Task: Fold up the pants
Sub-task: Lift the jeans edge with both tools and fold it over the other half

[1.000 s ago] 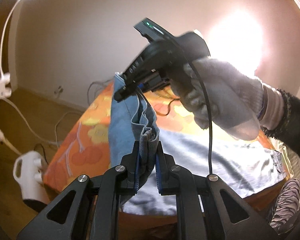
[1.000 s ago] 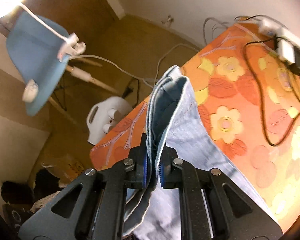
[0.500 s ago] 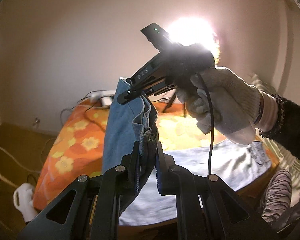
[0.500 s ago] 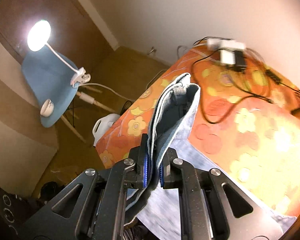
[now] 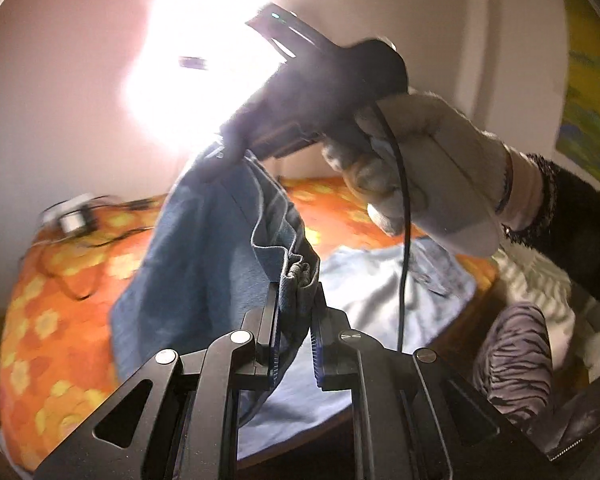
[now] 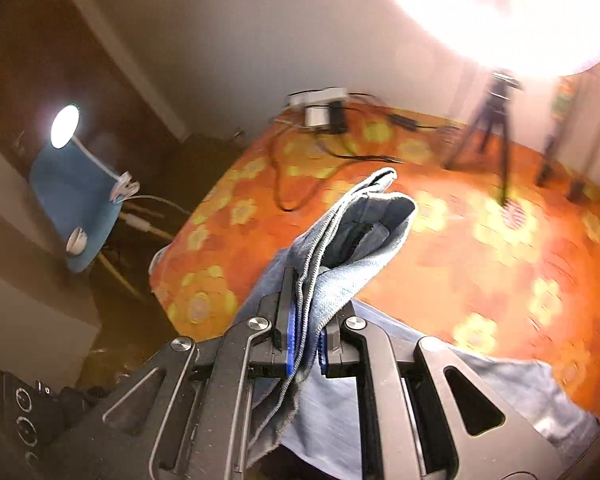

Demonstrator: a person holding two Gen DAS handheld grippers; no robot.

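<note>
Both grippers have swung further over the bed since a second ago. Left gripper [image 5: 296, 304] pinches bunched pants [image 5: 204, 264]; right gripper [image 6: 305, 320] clamps another edge, cloth hanging between them over the orange bedspread [image 6: 480, 272]. Only the right view shows the tripod [image 6: 496, 120], blue chair [image 6: 76, 200] and open floor.

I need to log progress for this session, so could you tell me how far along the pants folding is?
Early to midway. Done: both tools have gripped the pants. In hand: the left tool and right tool are each shut on bunched denim and hold that end up above the orange bedspread, while the rest lies flat on it. Left: lay the raised end over the flat part, release, and make any further folds.
</note>
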